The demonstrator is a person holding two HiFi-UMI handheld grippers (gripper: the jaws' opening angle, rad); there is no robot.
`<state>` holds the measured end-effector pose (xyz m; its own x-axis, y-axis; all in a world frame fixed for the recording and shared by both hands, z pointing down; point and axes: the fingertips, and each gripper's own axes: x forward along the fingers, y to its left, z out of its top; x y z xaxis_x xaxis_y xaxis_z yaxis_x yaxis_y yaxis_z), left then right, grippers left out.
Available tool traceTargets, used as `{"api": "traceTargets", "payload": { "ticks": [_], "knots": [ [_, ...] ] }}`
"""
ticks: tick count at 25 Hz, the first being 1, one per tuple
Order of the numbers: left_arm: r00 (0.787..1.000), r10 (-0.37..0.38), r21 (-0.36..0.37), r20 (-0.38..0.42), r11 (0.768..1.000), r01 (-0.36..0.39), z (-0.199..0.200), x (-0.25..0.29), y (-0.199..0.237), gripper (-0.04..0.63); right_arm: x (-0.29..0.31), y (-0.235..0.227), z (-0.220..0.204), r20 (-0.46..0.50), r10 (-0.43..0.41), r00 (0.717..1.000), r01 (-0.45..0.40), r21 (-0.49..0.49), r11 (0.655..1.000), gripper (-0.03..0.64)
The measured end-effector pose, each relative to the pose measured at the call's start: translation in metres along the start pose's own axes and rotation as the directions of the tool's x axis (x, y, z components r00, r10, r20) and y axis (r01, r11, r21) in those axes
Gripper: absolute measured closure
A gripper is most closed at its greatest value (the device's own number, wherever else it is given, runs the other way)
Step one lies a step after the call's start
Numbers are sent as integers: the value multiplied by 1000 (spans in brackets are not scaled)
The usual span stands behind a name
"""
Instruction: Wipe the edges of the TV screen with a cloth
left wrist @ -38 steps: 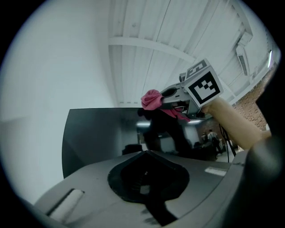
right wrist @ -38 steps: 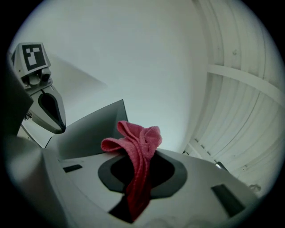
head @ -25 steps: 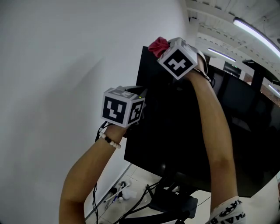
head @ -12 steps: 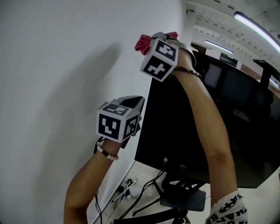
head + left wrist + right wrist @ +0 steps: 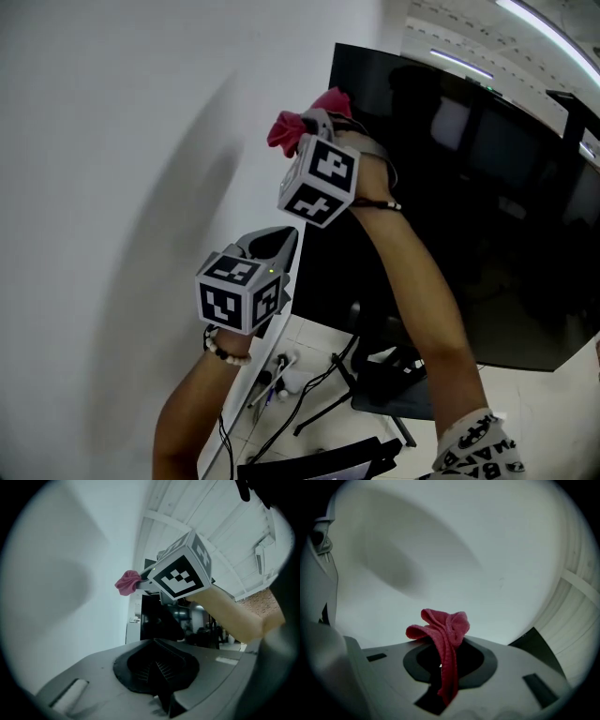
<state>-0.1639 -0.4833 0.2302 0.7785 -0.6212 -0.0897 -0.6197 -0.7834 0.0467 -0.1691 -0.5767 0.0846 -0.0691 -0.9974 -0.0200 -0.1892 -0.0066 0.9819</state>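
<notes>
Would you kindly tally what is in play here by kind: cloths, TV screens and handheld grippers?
Cloths: 1, the red cloth, pinched in the right gripper
TV screens: 1, the dark TV screen
Grippers: 2, the right gripper and the left gripper, which holds nothing
Total: 4

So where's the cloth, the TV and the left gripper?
cloth (image 5: 446,629), right gripper view, its bunched top
TV (image 5: 487,244), head view, the dark screen
left gripper (image 5: 157,670), left gripper view, where its jaws meet
</notes>
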Motion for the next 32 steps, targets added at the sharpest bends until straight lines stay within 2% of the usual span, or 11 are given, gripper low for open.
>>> {"api": "traceTargets", "payload": {
  "ticks": [3, 7, 11, 14, 17, 23, 27, 32],
  "knots": [
    [1000, -14, -36, -27, 999, 13, -33, -10, -3, 603, -1, 32, -9, -15, 23, 1000, -23, 9, 1000, 537],
    [997, 9, -72, -73, 997, -14, -80, -24, -2, 603, -1, 77, -21, -28, 78, 997, -76, 41, 996, 537],
    [992, 47, -105, -118, 993, -59, -121, -29, 2, 603, -3, 117, -34, -9, 134, 991, -130, 175, 976, 537],
    [986, 86, -104, -145, 989, -102, -142, -28, 9, 603, -6, 148, -44, 10, 150, 989, -147, 296, 944, 537],
    [979, 113, -96, -167, 987, -130, -161, -31, 15, 603, -8, 191, -53, 11, 178, 984, -170, 378, 910, 538],
    [964, 148, -95, -220, 980, -172, -188, -37, 27, 603, -11, 245, -59, 44, 254, 966, -237, 537, 809, 537],
    [954, 147, -112, -261, 977, -181, -215, -37, 24, 603, -13, 288, -70, 67, 311, 948, -280, 640, 716, 537],
    [938, 144, -138, -314, 971, -195, -255, -50, 23, 603, -15, 353, -85, 77, 367, 927, -306, 721, 622, 538]
  ]
}}
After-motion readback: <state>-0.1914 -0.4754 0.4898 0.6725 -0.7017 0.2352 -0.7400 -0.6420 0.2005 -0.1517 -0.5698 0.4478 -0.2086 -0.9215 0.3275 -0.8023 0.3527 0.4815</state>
